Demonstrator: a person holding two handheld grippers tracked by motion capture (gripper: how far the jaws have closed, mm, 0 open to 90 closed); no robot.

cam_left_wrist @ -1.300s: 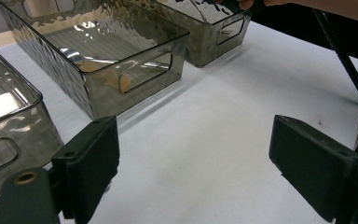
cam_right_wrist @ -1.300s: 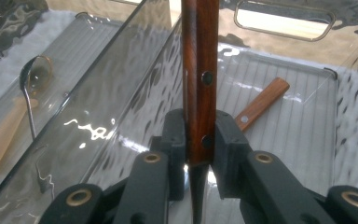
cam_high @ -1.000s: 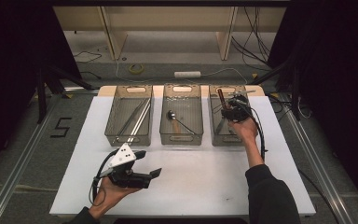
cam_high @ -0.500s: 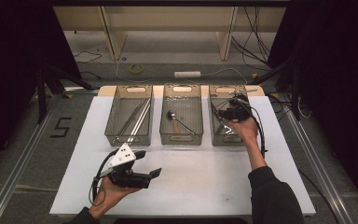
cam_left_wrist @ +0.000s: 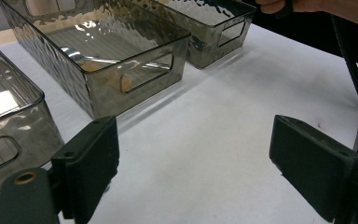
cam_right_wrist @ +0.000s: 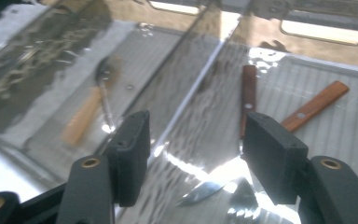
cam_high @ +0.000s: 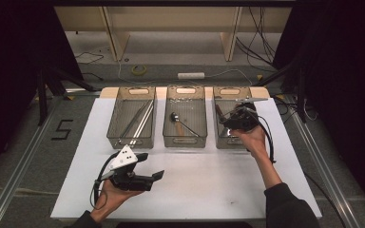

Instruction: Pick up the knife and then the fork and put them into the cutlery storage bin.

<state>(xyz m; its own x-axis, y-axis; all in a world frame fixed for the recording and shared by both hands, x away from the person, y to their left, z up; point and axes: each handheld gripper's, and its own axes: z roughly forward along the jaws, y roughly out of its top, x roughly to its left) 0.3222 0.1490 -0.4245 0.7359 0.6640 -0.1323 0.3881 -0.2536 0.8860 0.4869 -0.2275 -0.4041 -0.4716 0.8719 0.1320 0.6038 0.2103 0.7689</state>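
right gripper (cam_high: 235,118) over the right bin (cam_high: 221,137), jaws just opened, apparently two knives (cam_right_wrist: 248,95) below; left gripper (cam_high: 145,167) jaws released.

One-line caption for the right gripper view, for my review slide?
Right gripper, jaws just opened and empty, above two wooden-handled knives in the right bin.

In the right bin (cam_high: 228,127), the tool (cam_high: 233,119) seemingly hides both knives' (cam_right_wrist: 247,100) blades.
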